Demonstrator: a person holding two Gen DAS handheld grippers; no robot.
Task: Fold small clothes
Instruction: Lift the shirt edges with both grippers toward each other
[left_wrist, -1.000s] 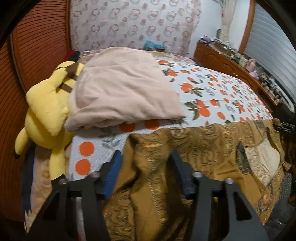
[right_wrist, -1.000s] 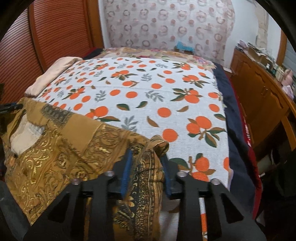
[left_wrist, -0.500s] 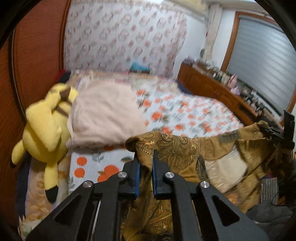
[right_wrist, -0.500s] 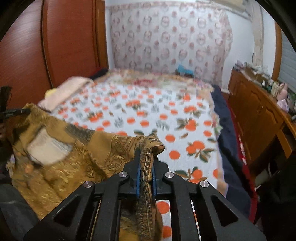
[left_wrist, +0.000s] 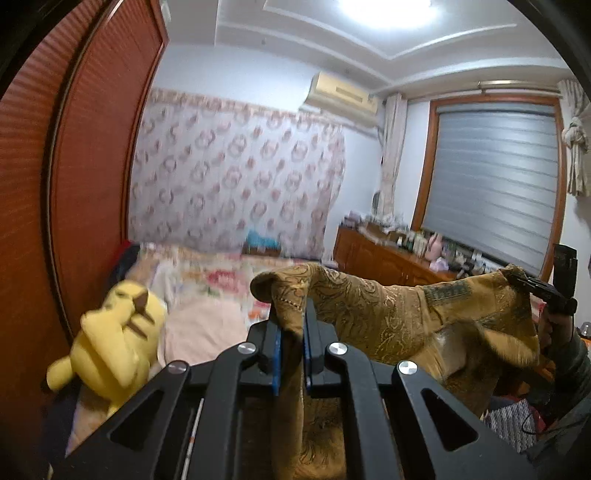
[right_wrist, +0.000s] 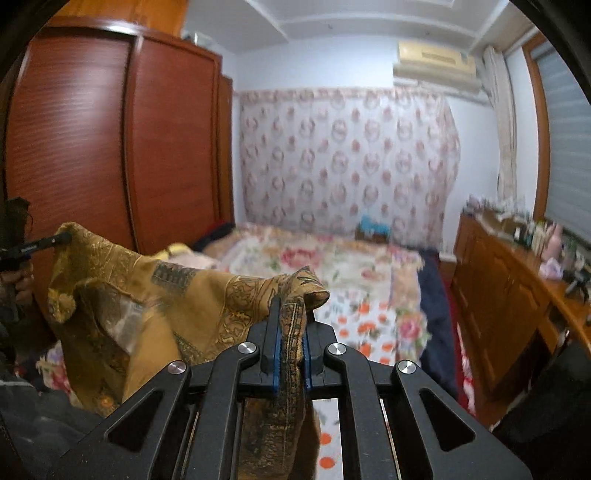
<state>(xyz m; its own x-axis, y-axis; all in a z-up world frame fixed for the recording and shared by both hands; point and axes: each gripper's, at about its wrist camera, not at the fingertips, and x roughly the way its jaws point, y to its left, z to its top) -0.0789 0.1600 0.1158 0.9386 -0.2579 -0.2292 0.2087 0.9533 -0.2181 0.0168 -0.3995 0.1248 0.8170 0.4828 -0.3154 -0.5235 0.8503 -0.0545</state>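
A small golden-brown patterned garment (left_wrist: 388, 314) hangs in the air above the bed, stretched between both grippers. My left gripper (left_wrist: 291, 321) is shut on one top corner of it. My right gripper (right_wrist: 290, 314) is shut on the other top corner; the garment (right_wrist: 155, 295) sags leftward from it. Each view shows the other gripper at the far end of the cloth: the right one (left_wrist: 535, 288) and the left one (right_wrist: 44, 242). The garment's lower part hangs down behind the gripper bodies, out of sight.
The bed (right_wrist: 351, 266) with its orange-print cover lies below and ahead. A yellow plush toy (left_wrist: 114, 336) and a pink blanket (left_wrist: 203, 328) sit at its left side. A red-brown wardrobe (right_wrist: 110, 147) stands left, a wooden dresser (right_wrist: 517, 288) right.
Both grippers closed on the garment's corners while it lay on the bed, then lifted it high. The views now tilt up toward the wall and ceiling.
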